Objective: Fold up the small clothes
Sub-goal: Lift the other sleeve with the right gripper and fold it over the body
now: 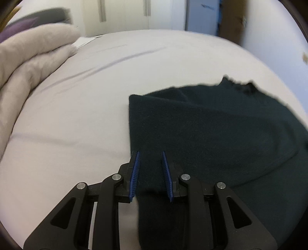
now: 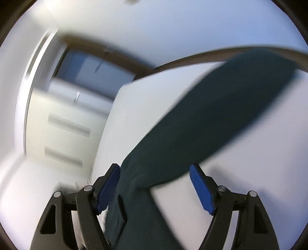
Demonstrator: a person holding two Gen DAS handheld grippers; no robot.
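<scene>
A dark green knitted garment (image 1: 211,130) lies partly folded on the white bed sheet (image 1: 77,115), its straight folded edge on the left. My left gripper (image 1: 150,152) is at the garment's near left corner, and thick fabric fills the narrow gap between its blue pads. In the blurred, tilted right wrist view a long strip of the same garment (image 2: 211,107) runs up and to the right from between the fingers. My right gripper (image 2: 154,166) stands wide open. The cloth leans against the left pad (image 2: 107,188) and is well clear of the right pad.
A bulky beige blanket (image 1: 28,57) is heaped along the bed's left side, with dark and purple things (image 1: 38,17) behind it. A white paper-like item (image 1: 80,41) lies by the blanket. Pale wardrobe doors (image 1: 125,13) stand beyond the bed. They also show in the right wrist view as wardrobe doors (image 2: 63,125).
</scene>
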